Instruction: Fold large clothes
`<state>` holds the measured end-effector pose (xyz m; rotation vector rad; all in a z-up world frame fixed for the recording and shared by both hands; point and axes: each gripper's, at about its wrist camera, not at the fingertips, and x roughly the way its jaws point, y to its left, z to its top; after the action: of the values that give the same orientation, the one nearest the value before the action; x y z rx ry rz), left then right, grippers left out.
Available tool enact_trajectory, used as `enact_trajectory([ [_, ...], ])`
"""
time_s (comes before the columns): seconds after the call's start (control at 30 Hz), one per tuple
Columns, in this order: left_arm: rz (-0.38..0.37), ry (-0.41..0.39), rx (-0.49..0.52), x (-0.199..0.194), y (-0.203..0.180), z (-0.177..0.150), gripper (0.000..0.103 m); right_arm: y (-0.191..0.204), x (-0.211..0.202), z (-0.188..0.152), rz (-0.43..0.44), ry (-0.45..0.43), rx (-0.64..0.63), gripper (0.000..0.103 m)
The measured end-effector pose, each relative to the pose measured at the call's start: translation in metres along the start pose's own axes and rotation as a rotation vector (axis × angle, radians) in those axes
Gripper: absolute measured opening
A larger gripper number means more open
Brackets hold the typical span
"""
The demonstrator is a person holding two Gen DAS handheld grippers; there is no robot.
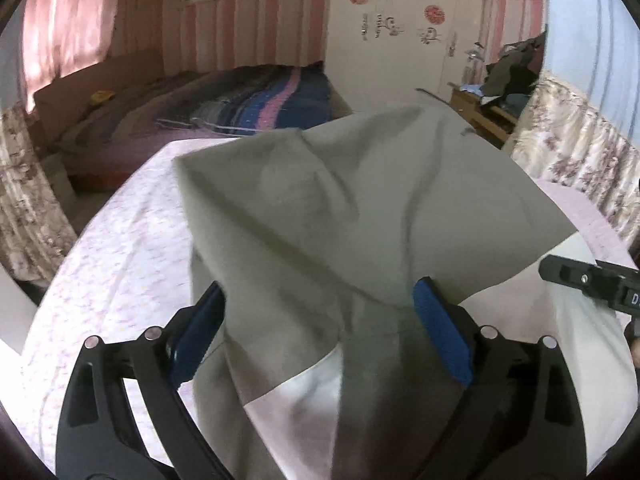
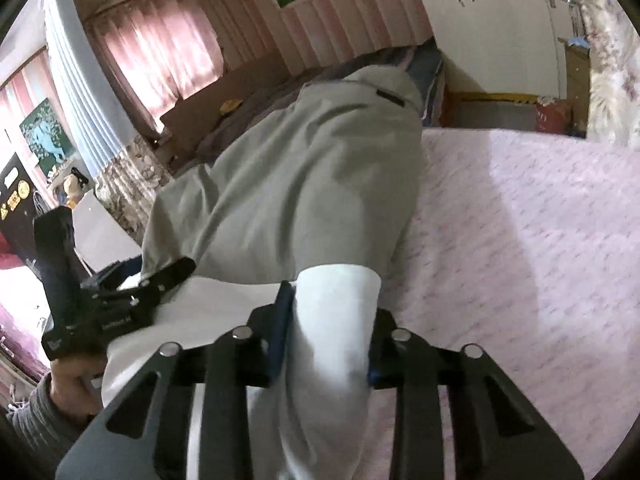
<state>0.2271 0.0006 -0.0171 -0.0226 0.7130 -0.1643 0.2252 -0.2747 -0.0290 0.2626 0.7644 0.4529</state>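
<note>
A large grey and white garment (image 1: 320, 216) lies over a bed with a pink patterned sheet (image 1: 120, 264). My left gripper (image 1: 320, 320) is wide open, its blue pads (image 1: 440, 336) either side of a grey fold that drapes between them. In the right wrist view the garment (image 2: 296, 184) is lifted in a hump. My right gripper (image 2: 326, 336) is shut on a bunched white part of the garment (image 2: 336, 320). The left gripper (image 2: 120, 304) shows at the left of that view, in a hand. The right gripper's tip (image 1: 588, 280) shows at the right of the left wrist view.
The pink sheet (image 2: 520, 240) stretches to the right of the garment. Beyond the bed are a second bed with a striped blue blanket (image 1: 256, 108), a wooden stand piled with clothes (image 1: 500, 92), floral curtains (image 1: 580, 160) and a white wardrobe (image 1: 392, 40).
</note>
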Motion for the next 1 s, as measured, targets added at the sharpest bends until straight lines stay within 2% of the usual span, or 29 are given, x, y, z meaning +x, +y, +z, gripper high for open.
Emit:
enact_trajectory([
  [0.07,-0.024,-0.009,0.016,0.008,-0.022,0.006,0.093,-0.019,-0.016,0.007,-0.039,-0.022,0.007,0.029],
  [0.2,-0.092,-0.015,0.037,0.041,-0.093,0.026,0.095,-0.078,-0.051,0.016,-0.147,-0.044,0.022,0.029],
  [0.37,-0.112,-0.052,0.097,0.072,-0.202,0.042,0.100,-0.175,-0.083,0.023,-0.224,-0.044,0.073,0.031],
  [0.5,-0.087,-0.058,0.162,0.089,-0.251,0.050,0.100,-0.200,-0.085,0.027,-0.266,-0.043,0.068,0.035],
  [0.57,-0.091,-0.060,0.170,0.091,-0.254,0.053,0.100,-0.197,-0.083,0.027,-0.279,-0.052,0.067,0.037],
  [0.67,-0.111,-0.056,0.127,0.089,-0.237,0.051,0.100,-0.192,-0.090,0.019,-0.333,-0.061,0.041,0.043],
  [0.73,-0.110,-0.033,0.088,0.085,-0.218,0.048,0.100,-0.185,-0.094,0.016,-0.379,-0.068,0.040,0.053],
  [0.77,-0.103,-0.024,0.082,0.081,-0.208,0.046,0.100,-0.179,-0.100,0.014,-0.415,-0.079,0.035,0.065],
  [0.8,-0.078,-0.018,0.075,0.071,-0.196,0.043,0.100,-0.175,-0.108,0.011,-0.439,-0.097,0.027,0.084],
  [0.83,-0.049,-0.022,0.066,0.059,-0.184,0.040,0.100,-0.162,-0.120,0.006,-0.464,-0.136,0.012,0.091],
  [0.9,-0.013,-0.049,0.048,0.029,-0.163,0.036,0.100,-0.135,-0.139,-0.002,-0.488,-0.201,-0.025,0.096],
  [1.0,0.030,-0.110,0.060,-0.014,-0.139,0.029,0.100,-0.104,-0.153,-0.007,-0.508,-0.245,-0.044,0.101],
])
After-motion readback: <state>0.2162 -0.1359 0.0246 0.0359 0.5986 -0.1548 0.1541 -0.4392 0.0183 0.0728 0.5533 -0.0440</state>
